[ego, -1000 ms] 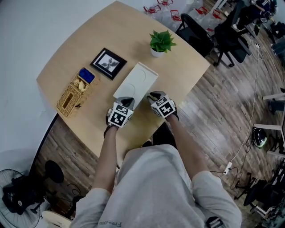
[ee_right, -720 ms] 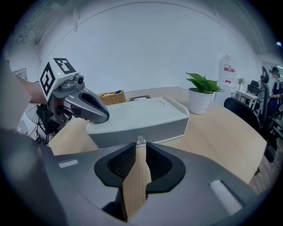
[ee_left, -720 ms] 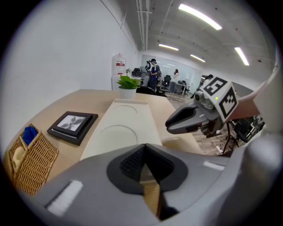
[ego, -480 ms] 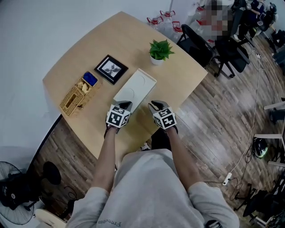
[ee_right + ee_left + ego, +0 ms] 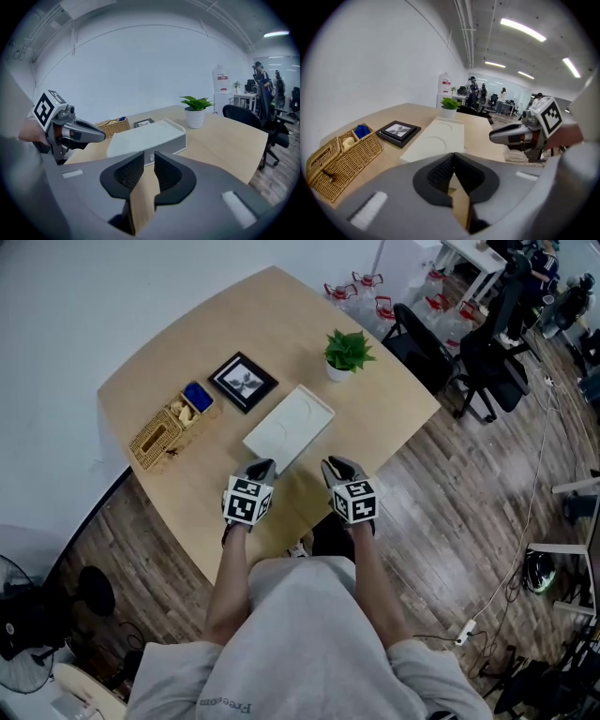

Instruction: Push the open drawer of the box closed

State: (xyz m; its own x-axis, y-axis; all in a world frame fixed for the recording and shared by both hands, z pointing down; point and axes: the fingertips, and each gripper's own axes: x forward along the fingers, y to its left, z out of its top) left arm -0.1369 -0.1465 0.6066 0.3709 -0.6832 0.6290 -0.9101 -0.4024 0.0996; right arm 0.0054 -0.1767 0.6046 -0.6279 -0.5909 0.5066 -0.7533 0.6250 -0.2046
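A flat white box (image 5: 289,429) lies in the middle of the wooden table (image 5: 384,409); it also shows as the white box (image 5: 436,140) and the white box (image 5: 145,133). Its near end face with a small knob (image 5: 151,158) looks flush with the box body. My left gripper (image 5: 260,468) is shut and empty, a short way in front of the box's near left corner. My right gripper (image 5: 335,467) is shut too, apart from the box at its near right. Each gripper sees the other: the right gripper (image 5: 494,136), the left gripper (image 5: 99,136).
A potted plant (image 5: 347,352) stands beyond the box. A framed picture (image 5: 243,382) and a wicker basket (image 5: 169,432) sit to its left. Black office chairs (image 5: 422,334) stand past the table's right edge. The table's near edge is just under my grippers.
Both grippers have drawn back from the box's near end toward the person. The box looks shorter than one second ago.
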